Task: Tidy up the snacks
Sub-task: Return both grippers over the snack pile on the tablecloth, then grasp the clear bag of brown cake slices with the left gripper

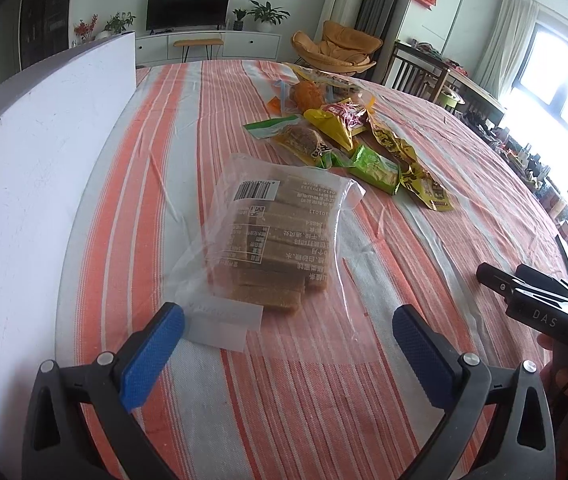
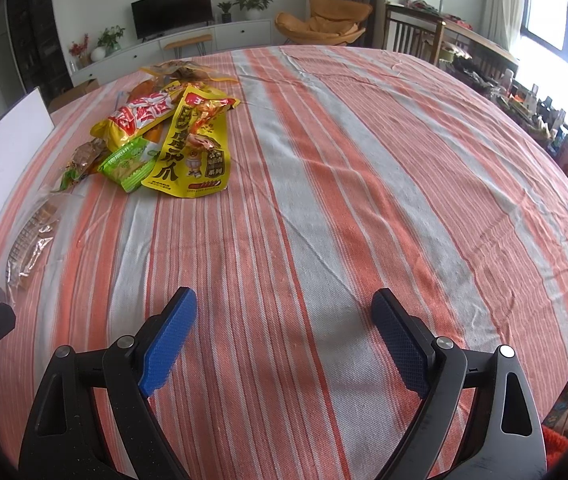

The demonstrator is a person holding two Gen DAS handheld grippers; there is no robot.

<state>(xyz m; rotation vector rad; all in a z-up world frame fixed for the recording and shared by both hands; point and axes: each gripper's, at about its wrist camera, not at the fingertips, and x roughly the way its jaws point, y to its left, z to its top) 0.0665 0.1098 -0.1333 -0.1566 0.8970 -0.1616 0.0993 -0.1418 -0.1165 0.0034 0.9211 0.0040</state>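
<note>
Left gripper [image 1: 288, 330] is hovering w/ its jaws spread as wide as they go, nothing between the pads, aimed down at the clear bag of brown bars [image 1: 272, 240], which is lying flat on the striped tablecloth [image 1: 324, 400] close to the white board [image 1: 44, 184] along the table's left edge. The bag is sitting apart from the rest, prob. bc it's being sorted into its own spot by that edge. The near flap of the bag is lying just ahead of the left pad, not pinched

Right gripper [image 2: 284, 340] is also gaping open & empty, hanging over a bare stretch of cloth toward the table's middle, likely just waiting its turn

The snack pile [image 2: 168, 140] is still heaped toward the far left part of the table: yellow chicken-feet pack [image 2: 192, 160], green packet [image 2: 128, 164], red-and-yellow bag [image 2: 140, 118], all overlapping. Looks like most of the sorting isn't done yet, and the pile is prob. next up for either hand
</note>
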